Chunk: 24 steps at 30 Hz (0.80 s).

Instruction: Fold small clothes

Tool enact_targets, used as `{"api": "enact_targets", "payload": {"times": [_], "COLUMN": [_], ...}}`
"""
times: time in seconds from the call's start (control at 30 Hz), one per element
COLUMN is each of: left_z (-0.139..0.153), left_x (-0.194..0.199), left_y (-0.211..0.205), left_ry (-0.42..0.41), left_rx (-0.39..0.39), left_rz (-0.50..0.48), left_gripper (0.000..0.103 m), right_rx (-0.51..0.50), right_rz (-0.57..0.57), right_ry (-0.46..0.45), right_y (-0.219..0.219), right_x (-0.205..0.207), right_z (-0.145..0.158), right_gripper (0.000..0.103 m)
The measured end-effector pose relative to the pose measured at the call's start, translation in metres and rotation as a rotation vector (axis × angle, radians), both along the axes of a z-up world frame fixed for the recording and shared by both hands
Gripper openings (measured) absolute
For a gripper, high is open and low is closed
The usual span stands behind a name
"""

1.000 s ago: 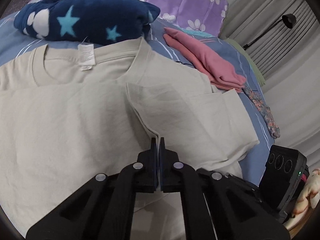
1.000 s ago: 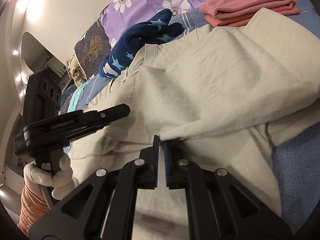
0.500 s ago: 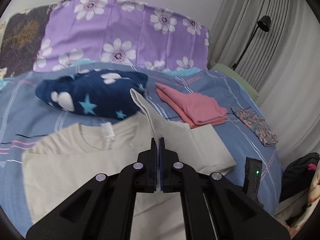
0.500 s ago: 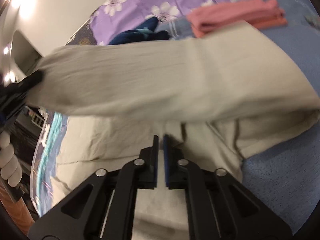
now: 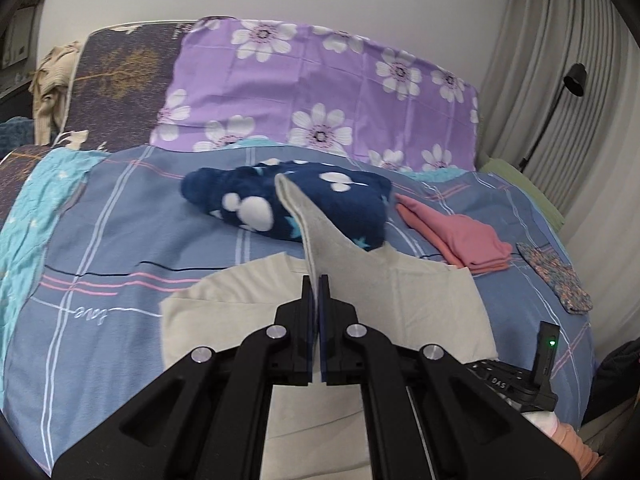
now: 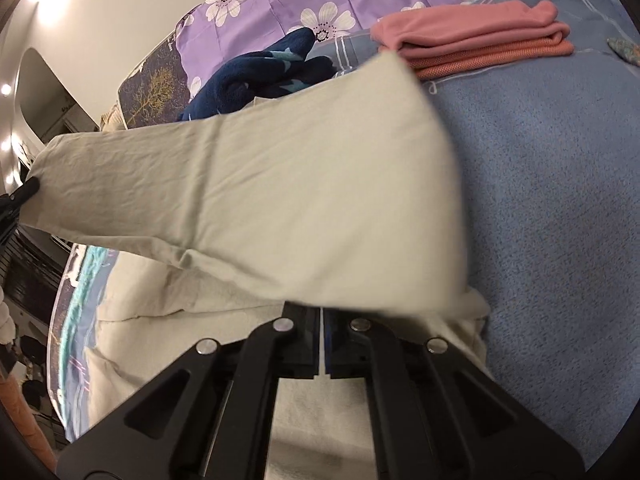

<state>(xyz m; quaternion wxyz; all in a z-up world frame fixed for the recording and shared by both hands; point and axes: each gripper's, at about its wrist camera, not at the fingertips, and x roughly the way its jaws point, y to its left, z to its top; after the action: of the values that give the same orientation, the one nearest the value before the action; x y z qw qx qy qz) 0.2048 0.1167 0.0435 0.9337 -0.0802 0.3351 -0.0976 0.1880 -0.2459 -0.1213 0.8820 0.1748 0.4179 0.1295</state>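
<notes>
- The left gripper [image 5: 319,280] is pinching an edge of the beige T-shirt [image 5: 432,300], its two fingers pressed together on the cloth; a strip of the fabric is rising up and away from the tips, standing on edge in front of the navy fleece.
- The right gripper [image 6: 321,312] is gripping the same beige T-shirt [image 6: 280,184] lower down; its jaws are standing nearly closed with the cloth draped over the tips, so the shirt is being held at both ends.
- The lifted part of the shirt is stretching as a broad band between the two grippers; the rest is lying flat on the blue checked bedsheet [image 5: 120,248], near the foot of the bed.
- Seen from the right wrist, the left gripper's tip [image 6: 28,190] is showing at the far left end of the raised band.
- A navy fleece with stars [image 5: 320,208] is lying bunched just beyond the shirt; a folded pink garment [image 5: 460,236] is sitting beside it, to the right.
- A purple flowered pillow [image 5: 320,92] is leaning against the headboard; a small floral cloth [image 5: 556,276] is lying near the bed's right edge; a black floor lamp [image 5: 568,84] is standing by the grey curtain [image 5: 560,20].
</notes>
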Motion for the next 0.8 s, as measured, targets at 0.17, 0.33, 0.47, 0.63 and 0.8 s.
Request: {"api": "enact_targets", "payload": {"times": [0.17,0.33,0.47,0.63,0.8], "left_z": [-0.020,-0.064,-0.109,-0.145,-0.131], "left_x": [-0.011,-0.015,-0.006,-0.006,-0.016], "left_y": [0.035,0.056,0.065,0.070,0.066], "left_ry": [0.044,0.126,0.217,0.276,0.246], "left_rx": [-0.009,0.006,0.038,0.088,0.157], "left_rz": [0.072,0.134,0.172,0.225,0.302], "left_gripper": [0.001,0.002,0.002,0.007,0.009], "right_rx": [-0.056,-0.055,-0.057,-0.052,-0.057], "right_rz": [0.000,0.000,0.002,0.002,0.004], "right_ry": [-0.012,-0.012,-0.011,-0.009,-0.005], "right_y": [0.007,0.006,0.007,0.007,0.007], "right_x": [-0.002,-0.004,-0.002,-0.002,-0.003], "right_z": [0.002,0.001,0.002,0.002,0.003], "right_gripper": [0.001,0.001,0.001,0.002,0.002]}}
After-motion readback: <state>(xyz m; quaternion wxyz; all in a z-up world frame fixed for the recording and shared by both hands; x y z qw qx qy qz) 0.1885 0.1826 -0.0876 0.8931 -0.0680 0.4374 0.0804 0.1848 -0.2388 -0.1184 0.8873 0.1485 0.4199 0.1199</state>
